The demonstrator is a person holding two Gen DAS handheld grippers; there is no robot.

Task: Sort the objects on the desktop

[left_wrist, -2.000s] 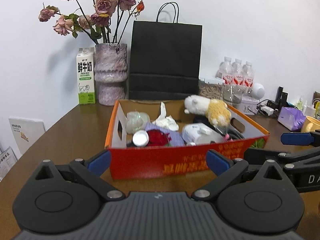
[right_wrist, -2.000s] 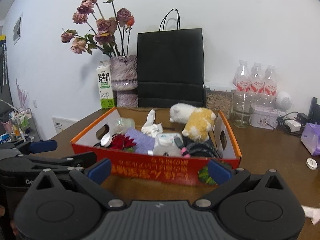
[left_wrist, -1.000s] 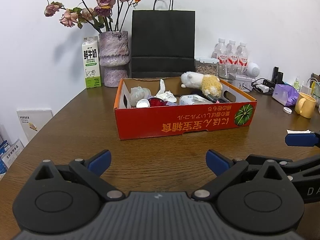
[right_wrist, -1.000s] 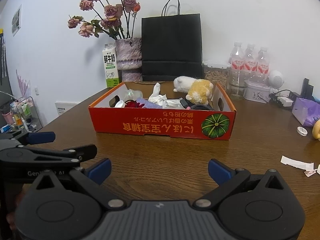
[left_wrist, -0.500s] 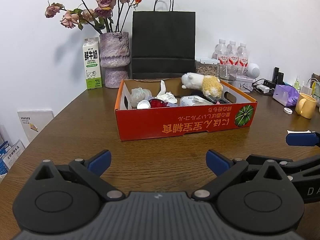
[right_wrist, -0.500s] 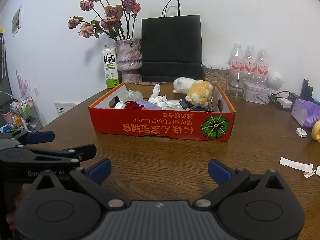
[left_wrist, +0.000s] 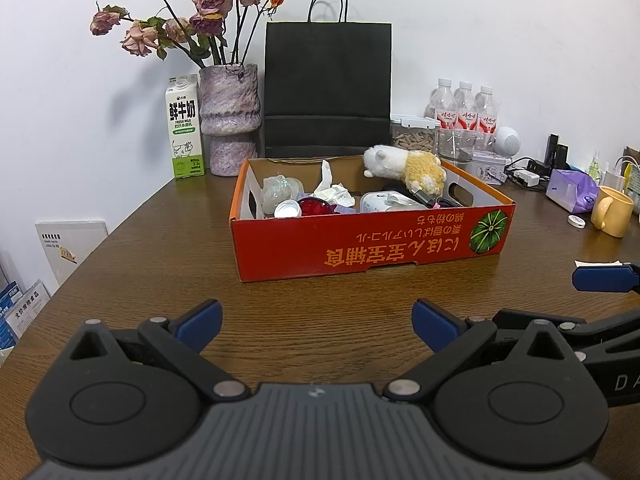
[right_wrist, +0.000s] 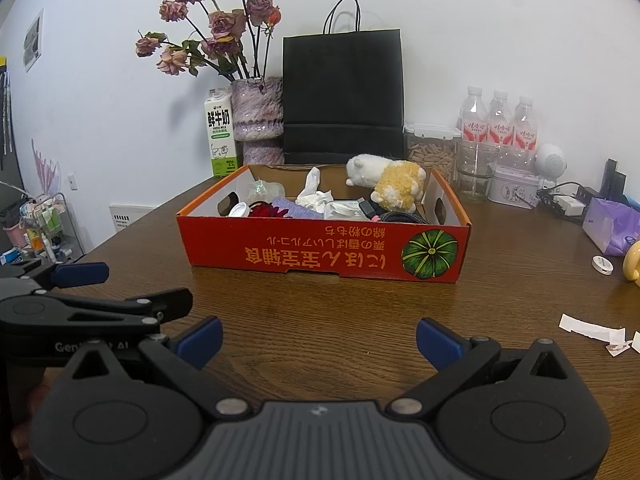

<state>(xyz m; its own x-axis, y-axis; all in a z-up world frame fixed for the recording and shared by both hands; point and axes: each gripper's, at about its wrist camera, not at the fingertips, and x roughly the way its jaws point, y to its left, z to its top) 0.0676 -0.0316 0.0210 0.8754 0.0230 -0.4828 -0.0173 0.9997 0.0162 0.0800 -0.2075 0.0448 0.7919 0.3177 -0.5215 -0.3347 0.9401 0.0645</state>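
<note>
Brown wooden table [left_wrist: 168,264] carries a red cardboard box [left_wrist: 372,246] holding a plush toy [left_wrist: 408,166], crumpled tissue [left_wrist: 332,190] and other small things. Behind the box stands a black paper bag [left_wrist: 327,88]. Left gripper [left_wrist: 316,322] and right gripper [right_wrist: 320,338] hover near the box's front, both spread wide and empty.

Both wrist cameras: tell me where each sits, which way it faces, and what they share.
Left wrist: rides the left gripper, low over the table, facing the red box; its own open jaws show, with the right gripper at the right edge.
Right wrist: rides the right gripper, facing the same box from further right; open jaws show, the left gripper at left.
Shared: box, black bag, vase, milk carton.
</note>
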